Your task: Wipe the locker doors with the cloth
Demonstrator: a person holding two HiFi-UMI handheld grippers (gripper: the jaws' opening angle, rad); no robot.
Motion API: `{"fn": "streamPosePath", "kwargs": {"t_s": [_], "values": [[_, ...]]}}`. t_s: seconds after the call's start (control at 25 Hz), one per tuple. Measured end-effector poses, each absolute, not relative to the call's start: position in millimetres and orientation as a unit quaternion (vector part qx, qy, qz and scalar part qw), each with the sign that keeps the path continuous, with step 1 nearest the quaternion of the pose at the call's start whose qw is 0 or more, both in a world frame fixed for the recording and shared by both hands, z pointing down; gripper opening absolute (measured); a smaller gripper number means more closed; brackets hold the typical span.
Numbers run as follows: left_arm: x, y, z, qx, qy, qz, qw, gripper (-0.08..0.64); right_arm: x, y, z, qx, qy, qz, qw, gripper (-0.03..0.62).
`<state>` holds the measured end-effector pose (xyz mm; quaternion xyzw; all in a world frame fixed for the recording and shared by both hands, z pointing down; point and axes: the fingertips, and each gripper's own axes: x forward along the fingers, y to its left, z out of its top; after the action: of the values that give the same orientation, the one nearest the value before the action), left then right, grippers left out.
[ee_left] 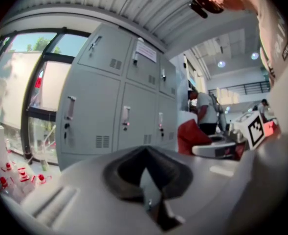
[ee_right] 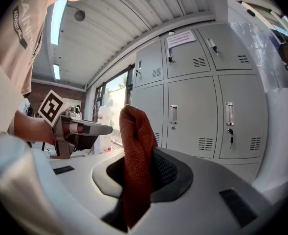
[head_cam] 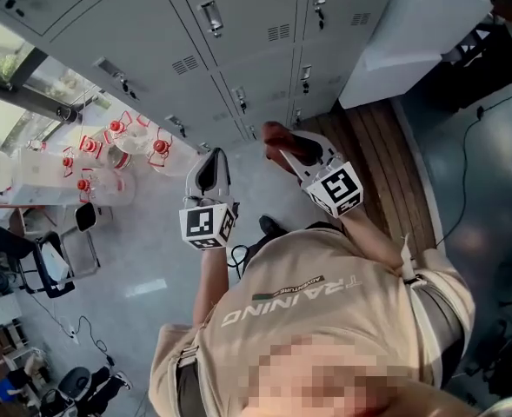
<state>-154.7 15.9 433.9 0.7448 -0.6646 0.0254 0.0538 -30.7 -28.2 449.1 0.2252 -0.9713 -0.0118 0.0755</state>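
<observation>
— Where's the cloth?

— In our right gripper (ee_right: pixel 140 153). Its jaws are clenched on the rust-red cloth (ee_right: pixel 134 126), which stands up between the pads in a folded ridge and hangs down below them.

— Does it touch the locker doors?

— No. In the right gripper view the grey locker doors (ee_right: pixel 197 106) stand beyond the cloth, apart from it. From the head view we hold the right gripper (head_cam: pixel 287 148) low in front of the bottom row of doors, and the cloth (head_cam: pixel 273 135) points toward them.

— And our left gripper?

— We hold the left gripper (ee_left: pixel 144 153) closed on nothing. Its dark pads meet in a point, and only the lockers show past them. In the head view the left gripper (head_cam: pixel 215 156) is just beside the right one, on its left. The two are apart, and both aim at the lockers.

— Anything else around us?

— We see clear bottles with red caps (head_cam: pixel 108 146) standing low by the window (head_cam: pixel 12 76), to the left of the lockers. A wooden strip (head_cam: pixel 386 155) runs along the grey floor (head_cam: pixel 142 259) on the right, near the foot of the lockers.
</observation>
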Motion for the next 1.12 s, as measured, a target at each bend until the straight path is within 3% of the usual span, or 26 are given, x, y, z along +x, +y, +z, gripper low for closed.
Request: {"fn": "streamPosePath", "kwargs": {"t_s": [0.48,1.12], "values": [[-205.8,-10.3,437.9,0.767,-0.638,0.004,0.061,0.006,-72.5,-45.9,452.9,0.268,-0.957,-0.026,0.108,0.066],[-245.1,-118.5,398.8,0.737,-0.675,0.025,0.027,0.006,-132.7,-163.7,417.3,0.202,-0.975,-0.08,0.038,0.066]]}}
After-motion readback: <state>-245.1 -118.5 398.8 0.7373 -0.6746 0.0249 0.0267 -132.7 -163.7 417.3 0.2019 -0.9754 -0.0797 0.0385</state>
